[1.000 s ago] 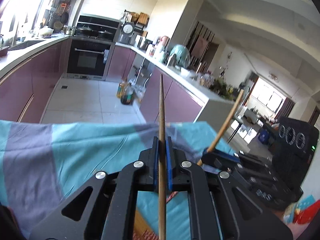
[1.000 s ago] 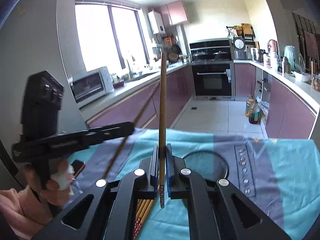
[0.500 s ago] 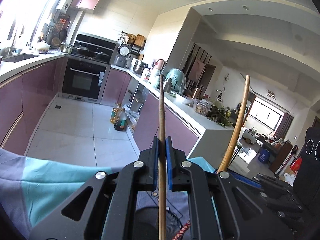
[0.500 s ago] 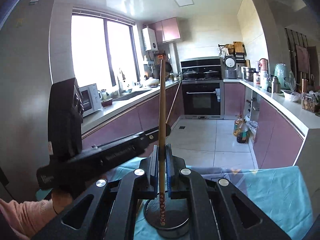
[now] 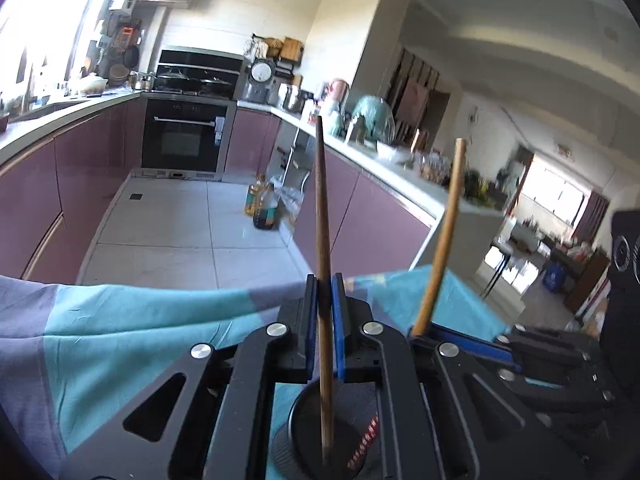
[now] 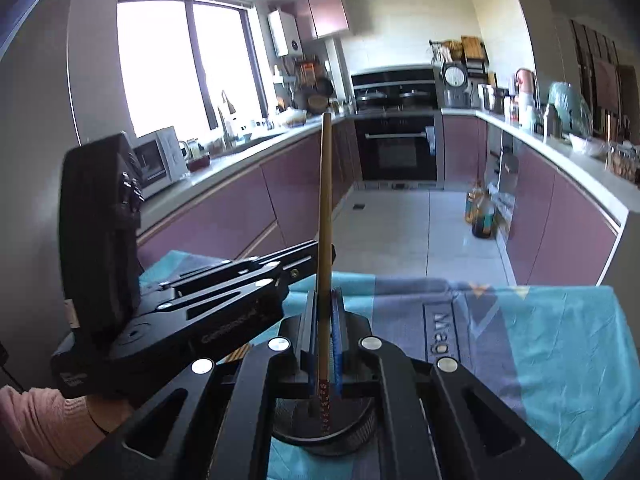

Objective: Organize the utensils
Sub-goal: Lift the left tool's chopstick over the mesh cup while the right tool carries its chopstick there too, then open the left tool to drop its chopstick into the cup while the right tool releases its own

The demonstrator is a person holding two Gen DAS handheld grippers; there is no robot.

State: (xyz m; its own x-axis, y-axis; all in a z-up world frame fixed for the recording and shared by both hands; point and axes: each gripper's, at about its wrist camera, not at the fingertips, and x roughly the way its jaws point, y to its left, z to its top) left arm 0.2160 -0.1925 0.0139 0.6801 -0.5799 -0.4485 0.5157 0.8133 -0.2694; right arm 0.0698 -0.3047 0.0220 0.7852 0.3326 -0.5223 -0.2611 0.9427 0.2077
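Observation:
My left gripper (image 5: 323, 292) is shut on a brown chopstick (image 5: 322, 216) held upright, its lower tip down in the mouth of a round black holder (image 5: 320, 440). My right gripper (image 6: 324, 308) is shut on a lighter wooden chopstick (image 6: 325, 200), also upright, its red patterned lower end over the same black holder (image 6: 352, 428). In the left wrist view the right gripper (image 5: 460, 332) and its chopstick (image 5: 444, 236) stand just to the right. In the right wrist view the left gripper (image 6: 308, 252) reaches in from the left.
A teal and grey cloth (image 5: 120, 320) covers the table, also in the right wrist view (image 6: 540, 340). More chopsticks (image 6: 236, 354) lie on the cloth under the left gripper. Beyond the table edge are purple kitchen cabinets (image 6: 248, 200), an oven (image 5: 182, 140) and tiled floor.
Both grippers have come together over the black holder and lowered, each with its chopstick. The left chopstick's tip has gone down into the holder mouth.

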